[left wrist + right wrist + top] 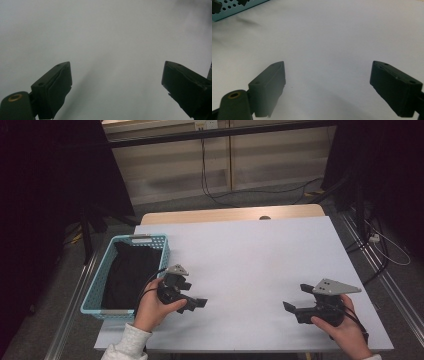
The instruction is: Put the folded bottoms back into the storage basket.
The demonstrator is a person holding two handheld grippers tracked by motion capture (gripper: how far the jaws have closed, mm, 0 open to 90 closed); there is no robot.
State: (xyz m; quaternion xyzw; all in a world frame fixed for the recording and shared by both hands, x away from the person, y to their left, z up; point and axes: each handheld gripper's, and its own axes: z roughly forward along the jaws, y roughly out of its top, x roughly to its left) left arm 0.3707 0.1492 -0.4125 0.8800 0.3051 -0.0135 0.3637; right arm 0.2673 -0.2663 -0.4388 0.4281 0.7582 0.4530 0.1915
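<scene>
My left gripper rests low over the white table sheet just right of a teal basket, held by a hand in a pale sleeve. Its jaws stand wide apart over bare white surface, and in the left gripper view the left gripper has nothing between its fingers. My right gripper sits near the front right of the table and points left. In the right gripper view the right gripper is open too, with only white sheet between its fingers.
Inside the teal basket lies a dark cloth; a corner of the basket appears at the top left of the right gripper view. Wooden table edge runs along the back. Cables cross the floor beyond.
</scene>
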